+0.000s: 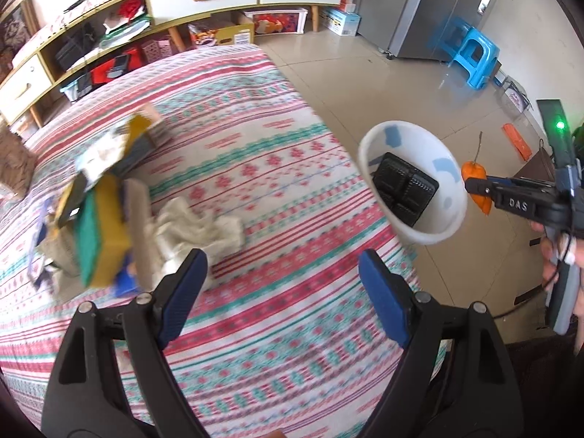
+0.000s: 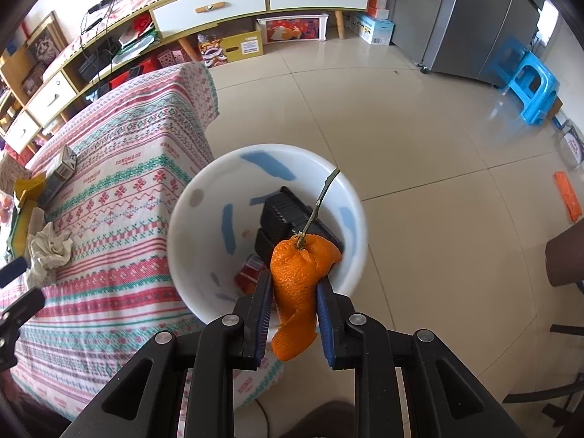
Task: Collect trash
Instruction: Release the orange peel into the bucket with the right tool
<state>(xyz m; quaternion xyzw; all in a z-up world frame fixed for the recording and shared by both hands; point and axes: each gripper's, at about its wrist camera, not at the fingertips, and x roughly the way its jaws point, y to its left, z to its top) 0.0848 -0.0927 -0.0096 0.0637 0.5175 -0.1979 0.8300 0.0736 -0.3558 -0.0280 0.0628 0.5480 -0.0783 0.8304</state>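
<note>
My right gripper (image 2: 295, 284) is shut on an orange peel (image 2: 297, 284) with a green stem, held over the near rim of a white bin (image 2: 356, 226). The bin stands on the floor beside the table and holds a black plastic tray (image 2: 288, 215) and a red wrapper (image 2: 250, 273). In the left wrist view the bin (image 1: 456, 215), the tray (image 1: 405, 188), the peel (image 1: 474, 177) and the right gripper (image 1: 474, 186) show at the right. My left gripper (image 1: 281, 270) is open and empty above the patterned tablecloth (image 1: 262, 168), near a crumpled tissue (image 1: 204, 226).
A yellow-green sponge (image 1: 104, 233), boxes and paper scraps (image 1: 106, 153) lie on the table's left side. On the tiled floor are a blue stool (image 2: 534, 87) and an orange object (image 2: 567, 200). A low cabinet (image 2: 233, 3) and a fridge (image 2: 471, 18) stand at the back.
</note>
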